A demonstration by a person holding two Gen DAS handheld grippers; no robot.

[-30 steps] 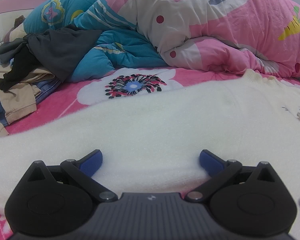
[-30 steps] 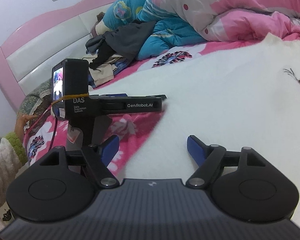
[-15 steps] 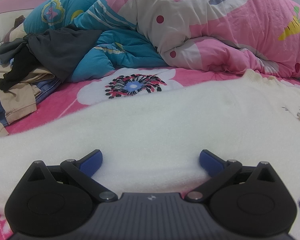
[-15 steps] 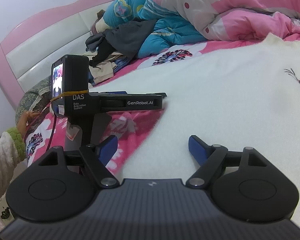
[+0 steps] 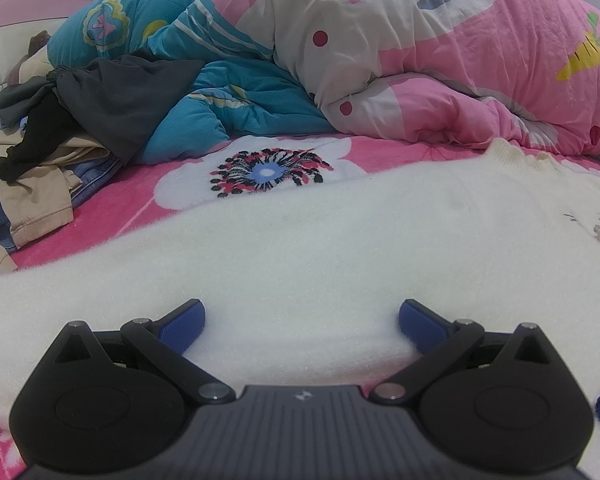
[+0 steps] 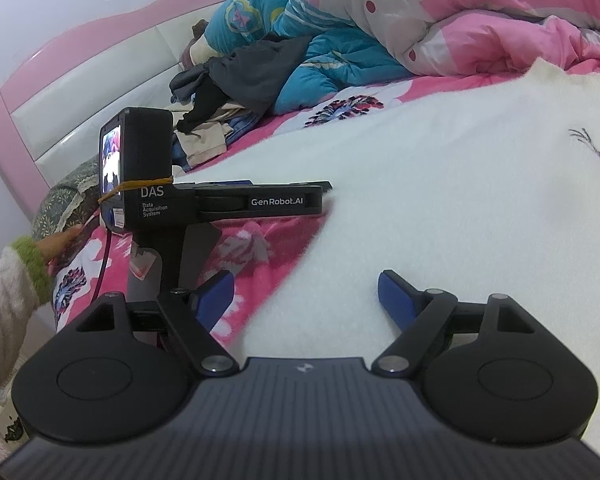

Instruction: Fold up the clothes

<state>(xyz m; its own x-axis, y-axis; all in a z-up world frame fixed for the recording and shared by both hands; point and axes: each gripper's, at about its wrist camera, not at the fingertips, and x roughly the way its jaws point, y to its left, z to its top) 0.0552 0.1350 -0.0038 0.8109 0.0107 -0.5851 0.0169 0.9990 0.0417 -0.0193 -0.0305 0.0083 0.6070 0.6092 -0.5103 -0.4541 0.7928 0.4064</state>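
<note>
The left gripper point(image 5: 302, 322) is standing with its jaws spread wide over the near edge of the white sweater point(image 5: 340, 248), its blue pads point(image 5: 182, 326) lying down against the fluffy fabric but pinching nothing between them. The right gripper point(image 6: 304, 296) is likewise gaping wide and holding nothing; one pad is hovering over the pink flowered bedsheet point(image 6: 260, 248) just off the sweater's edge, the other over the sweater itself, and whether either pad is actually touching cloth cannot be told. The sweater is lying spread flat across the sheet, its ribbed collar reaching toward the pink quilt point(image 5: 460, 60) heaped behind it. In the right wrist view the left gripper is showing from the side, its nose resting at the sweater's edge, while its handle and the hand holding it are hidden behind the right gripper's body. A cream sleeve with a green cuff point(image 6: 28, 264) is cut off at the frame's edge beyond that device. The small embroidered motif on the sweater is too small and too clipped to identify. The clothes pile point(image 5: 40, 152) beside the teal quilt point(image 5: 220, 112) is a tangle whose separate garments are hard to distinguish. Compared with a second ago, both grippers are staying where they were, and the sleeve is sitting slightly higher in the frame.
</note>
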